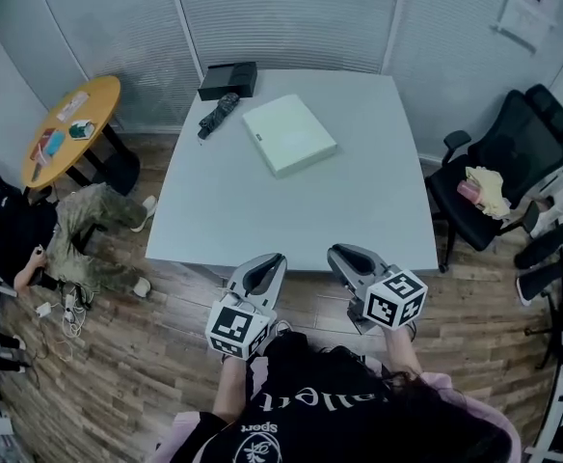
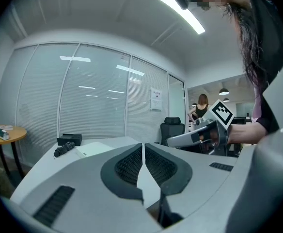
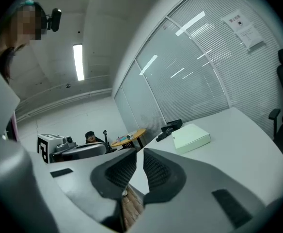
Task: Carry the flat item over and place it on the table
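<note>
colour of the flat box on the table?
Pale green, almost white: the flat box; clearest in the head view.

The flat item is laid on the far half of the table, with a folded umbrella just beside it to the left and a small box set behind that at the far left corner. The left gripper and the right gripper are held side by side at the table's near edge, well apart from the flat item. A round side table and a seated person are found to the left of the table, and an office chair with a bundle on its seat is placed to its right.
</note>
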The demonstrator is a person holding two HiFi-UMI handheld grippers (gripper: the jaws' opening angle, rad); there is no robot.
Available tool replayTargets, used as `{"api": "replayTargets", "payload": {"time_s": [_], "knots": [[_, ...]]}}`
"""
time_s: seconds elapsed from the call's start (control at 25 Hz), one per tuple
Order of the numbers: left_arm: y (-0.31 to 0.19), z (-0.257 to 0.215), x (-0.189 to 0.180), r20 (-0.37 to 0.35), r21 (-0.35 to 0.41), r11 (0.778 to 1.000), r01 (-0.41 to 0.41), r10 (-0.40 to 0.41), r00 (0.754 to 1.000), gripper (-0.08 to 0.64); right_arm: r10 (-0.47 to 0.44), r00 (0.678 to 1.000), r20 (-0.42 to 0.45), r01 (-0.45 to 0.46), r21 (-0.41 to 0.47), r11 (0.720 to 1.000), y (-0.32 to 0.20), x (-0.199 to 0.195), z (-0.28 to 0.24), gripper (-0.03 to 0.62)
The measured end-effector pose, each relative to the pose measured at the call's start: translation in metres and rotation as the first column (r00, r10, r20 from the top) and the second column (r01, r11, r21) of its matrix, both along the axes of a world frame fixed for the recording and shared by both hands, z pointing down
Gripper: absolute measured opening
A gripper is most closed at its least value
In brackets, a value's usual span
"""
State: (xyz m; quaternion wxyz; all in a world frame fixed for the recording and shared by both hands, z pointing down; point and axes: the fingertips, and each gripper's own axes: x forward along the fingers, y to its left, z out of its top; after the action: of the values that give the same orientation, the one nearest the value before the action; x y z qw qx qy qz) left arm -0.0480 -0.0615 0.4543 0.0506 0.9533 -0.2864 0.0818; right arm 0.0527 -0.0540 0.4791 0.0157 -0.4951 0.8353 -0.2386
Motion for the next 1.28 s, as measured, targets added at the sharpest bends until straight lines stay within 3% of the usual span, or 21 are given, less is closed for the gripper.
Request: {"api": "replayTargets", "payload": {"time_s": [0.6,1.28], "knots": [[0.097,0.005,0.039,0.007,-0.005,1.000,-0.016,0.016,1.000,0.035,-0.035,0.999,-0.016,0.036,0.025,0.999,0.095,0.023,0.002,0.048],[0.126,-0.004,0.040,-0.016,0.031,0.999,-0.021,0.022,1.000,0.035,-0.031,0.999,-0.028,0.033,0.072,0.997,0.122,0.021,-0.009,0.041]]}}
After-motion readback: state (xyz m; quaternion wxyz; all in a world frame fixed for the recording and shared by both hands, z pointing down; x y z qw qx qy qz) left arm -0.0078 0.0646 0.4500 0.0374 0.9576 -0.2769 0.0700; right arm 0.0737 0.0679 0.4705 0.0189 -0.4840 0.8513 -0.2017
